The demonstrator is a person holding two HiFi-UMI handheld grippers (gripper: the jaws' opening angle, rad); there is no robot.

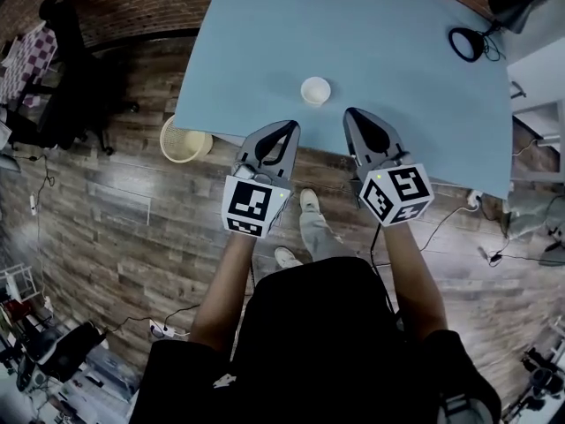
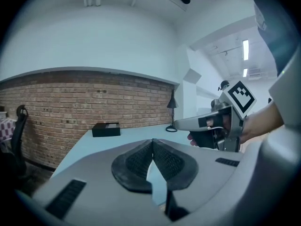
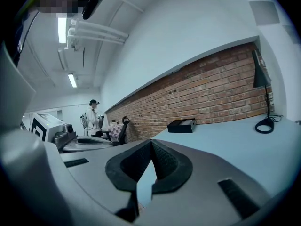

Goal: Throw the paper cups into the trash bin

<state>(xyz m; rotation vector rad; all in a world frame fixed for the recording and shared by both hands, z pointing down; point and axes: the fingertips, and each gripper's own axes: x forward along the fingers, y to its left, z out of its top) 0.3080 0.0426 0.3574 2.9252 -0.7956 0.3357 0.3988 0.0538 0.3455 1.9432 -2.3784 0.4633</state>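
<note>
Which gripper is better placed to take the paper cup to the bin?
Probably left. The left gripper and right gripper are about equally near the paper cup, but the trash bin stands on the floor beside the left one.

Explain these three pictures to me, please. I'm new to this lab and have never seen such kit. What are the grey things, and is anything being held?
There is no robot here. A person holds a two-jaw gripper in each hand: the left gripper and the right gripper, each with a marker cube on it.

The head view comes from a camera on the person's head, looking down. The two gripper views come from cameras riding on the grippers, each looking along its own jaws.

Both pairs of jaws are closed, with nothing between them.

On the blue table stand one paper cup, a black box and a desk lamp. The trash bin stands on the floor beside the table.
</note>
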